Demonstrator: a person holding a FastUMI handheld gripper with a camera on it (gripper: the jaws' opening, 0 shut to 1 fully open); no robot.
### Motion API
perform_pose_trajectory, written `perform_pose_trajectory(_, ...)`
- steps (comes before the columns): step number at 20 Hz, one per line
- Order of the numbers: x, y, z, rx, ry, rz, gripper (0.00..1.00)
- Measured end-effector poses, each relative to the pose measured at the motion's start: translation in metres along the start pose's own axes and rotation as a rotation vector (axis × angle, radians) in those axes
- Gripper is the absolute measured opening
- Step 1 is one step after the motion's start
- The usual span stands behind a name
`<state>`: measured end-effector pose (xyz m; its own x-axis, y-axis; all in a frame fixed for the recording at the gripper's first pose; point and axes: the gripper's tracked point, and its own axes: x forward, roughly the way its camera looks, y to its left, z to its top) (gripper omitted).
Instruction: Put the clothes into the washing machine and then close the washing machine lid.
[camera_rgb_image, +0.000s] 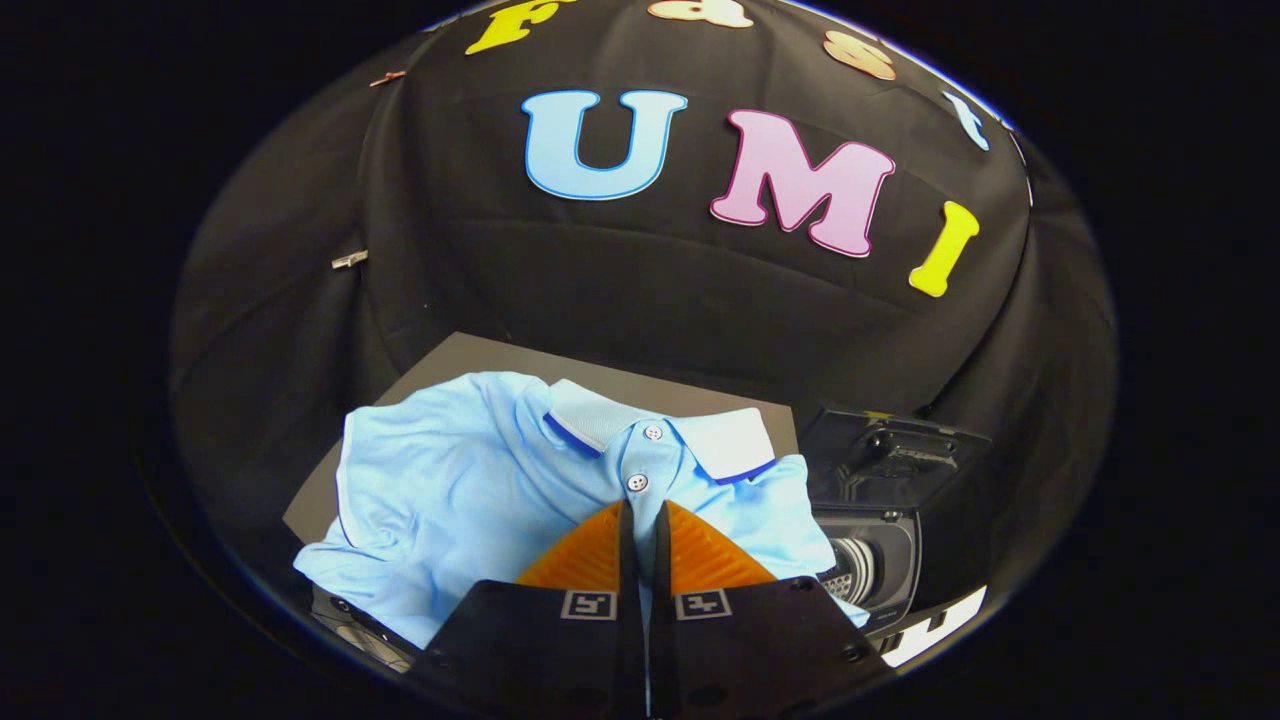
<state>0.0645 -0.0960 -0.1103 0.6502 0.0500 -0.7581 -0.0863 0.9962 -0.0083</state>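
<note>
The hand-held gripper (641, 520) is nearly closed, its orange fingers (575, 560) pinching the light blue polo shirt (470, 480) just below its placket. The shirt drapes over the surface (470, 355). This looks like the pick-up step; next, lift and carry it right to the open washing machine (880, 545).

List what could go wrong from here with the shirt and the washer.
1. The tongs look closed on a thin fold of the light blue polo shirt just below its buttons; that small pinch could slip when lifted.
2. Most of the shirt lies spread on the dark board, so its trailing sleeves may drape outside the washing machine.
3. The raised lid stands right beside the shirt; swinging fabric might catch on it.
</note>
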Motion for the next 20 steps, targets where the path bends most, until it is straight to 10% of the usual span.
perform_pose_trajectory(20,-0.014,-0.199,0.009,0.120,-0.006,0.248,0.06)
